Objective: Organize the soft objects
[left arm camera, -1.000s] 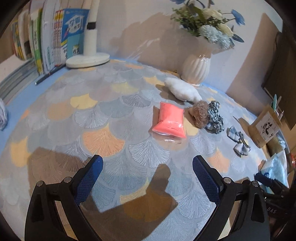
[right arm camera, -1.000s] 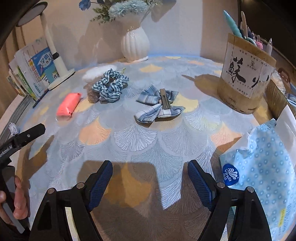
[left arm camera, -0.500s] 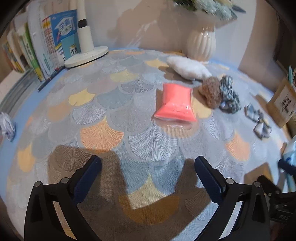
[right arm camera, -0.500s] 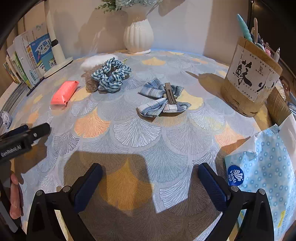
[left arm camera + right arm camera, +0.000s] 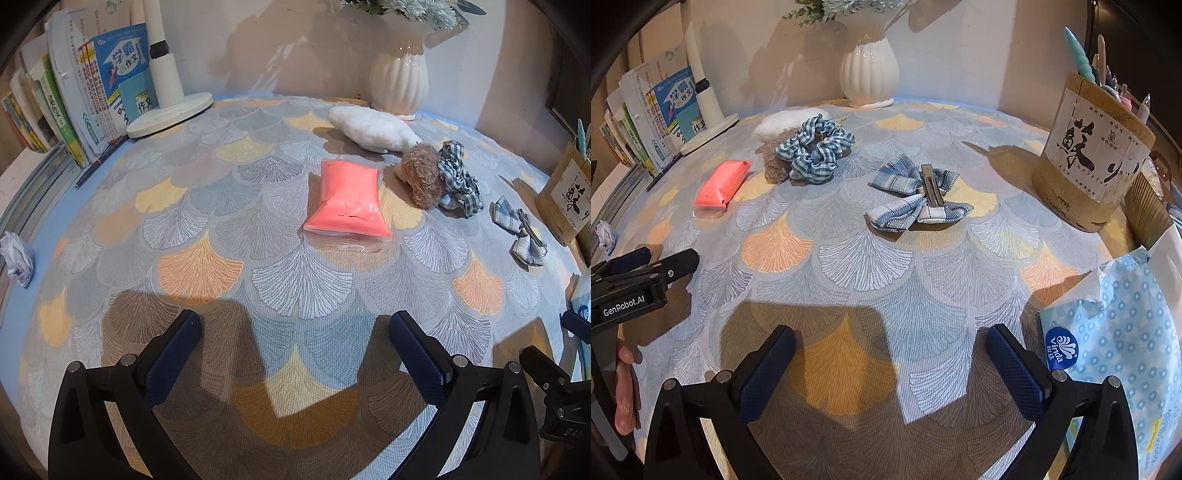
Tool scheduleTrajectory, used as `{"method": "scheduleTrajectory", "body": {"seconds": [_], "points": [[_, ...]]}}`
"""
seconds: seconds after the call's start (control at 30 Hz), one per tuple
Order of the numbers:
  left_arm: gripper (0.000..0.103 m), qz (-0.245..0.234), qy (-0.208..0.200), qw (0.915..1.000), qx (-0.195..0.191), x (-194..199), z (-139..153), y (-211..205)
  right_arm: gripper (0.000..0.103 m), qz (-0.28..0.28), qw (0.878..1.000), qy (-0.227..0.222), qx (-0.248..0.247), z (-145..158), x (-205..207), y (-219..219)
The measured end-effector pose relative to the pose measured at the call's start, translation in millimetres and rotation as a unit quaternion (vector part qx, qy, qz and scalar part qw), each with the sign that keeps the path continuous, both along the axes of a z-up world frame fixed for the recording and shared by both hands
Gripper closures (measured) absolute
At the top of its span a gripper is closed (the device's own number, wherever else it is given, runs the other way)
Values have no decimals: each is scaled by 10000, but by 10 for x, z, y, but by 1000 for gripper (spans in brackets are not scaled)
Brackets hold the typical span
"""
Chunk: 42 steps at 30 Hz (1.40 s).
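Several soft things lie on the fan-patterned cloth [image 5: 199, 266]. A pink pouch [image 5: 347, 201] lies ahead of my left gripper [image 5: 295, 321], which hangs open and empty well short of it. Beyond the pouch are a white fluffy pad [image 5: 373, 127], a brown fuzzy scrunchie [image 5: 423, 173] and a blue plaid scrunchie [image 5: 458, 177] touching it. A blue striped bow clip [image 5: 916, 199] lies ahead of my right gripper [image 5: 888, 336], also open and empty above bare cloth. The plaid scrunchie [image 5: 816, 147] and pink pouch [image 5: 722, 184] sit farther left.
A white vase [image 5: 399, 79] stands at the back, with a lamp base [image 5: 170, 112] and books [image 5: 85, 96] at the left. A pen holder [image 5: 1089, 158] and a tissue pack [image 5: 1115, 350] stand at the right. Crumpled paper [image 5: 16, 256] lies at the left edge.
Both grippers' jaws have spread wider, the right one more. The left view has tipped and rolled, so the pouch now sits straighter ahead. The right view has barely shifted.
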<state>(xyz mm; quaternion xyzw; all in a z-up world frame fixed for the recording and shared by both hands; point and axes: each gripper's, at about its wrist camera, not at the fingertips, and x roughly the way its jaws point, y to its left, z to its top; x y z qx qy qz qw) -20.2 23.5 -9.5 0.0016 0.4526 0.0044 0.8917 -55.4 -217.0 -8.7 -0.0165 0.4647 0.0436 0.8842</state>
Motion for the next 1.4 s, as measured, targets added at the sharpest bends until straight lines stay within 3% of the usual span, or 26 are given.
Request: {"method": "scheduleTrajectory", "body": {"seconds": [0.27, 0.33, 0.4, 0.47, 0.6, 0.73, 0.9, 1.0, 1.1, 1.17, 1.23, 1.3, 1.4], "points": [[1, -32, 82, 10000, -7, -2, 2, -10, 0, 33, 9999, 120, 1, 5, 5, -3], [1, -288, 307, 9991, -40, -10, 17, -5, 0, 30, 9994, 351, -44, 17, 36, 8], [1, -494, 537, 9973, -124, -7, 44, 30, 0, 38, 9955, 942, -35, 57, 137, 15], [1, -566, 724, 9946, -492, -2, 125, 125, 0, -75, 9923, 1202, 278, 148, 225, -45], [1, -444, 401, 9921, -1102, 63, 382, 250, 0, -453, 9944, 695, 653, 426, 358, -217], [1, -497, 271, 9949, -839, 344, 442, 65, 0, -735, 9940, 450, 671, 487, 600, -366], [3, -488, 44, 9979, -415, 702, 239, -153, 0, -903, 9924, 508, 659, 345, 845, -445], [19, -424, -106, 9983, -375, 772, 163, -184, 0, -843, 9945, 425, 452, 285, 879, -361], [29, -513, -128, 9980, -352, 783, 127, -210, 17, -723, 9966, 368, 166, 214, 905, -219], [52, -500, -154, 9981, -333, 786, 122, -218, 29, -656, 9975, 205, -158, 194, 901, -113], [66, -453, -208, 9982, -335, 779, 120, -204, 58, -494, 9987, 86, -135, 217, 866, -47], [66, -446, -278, 9977, -431, 763, 126, -176, 67, -348, 9992, 44, -169, 221, 846, 35], [66, -515, -300, 9967, -546, 733, 129, -154, 72, -123, 9998, -23, -182, 219, 770, 147]]}}
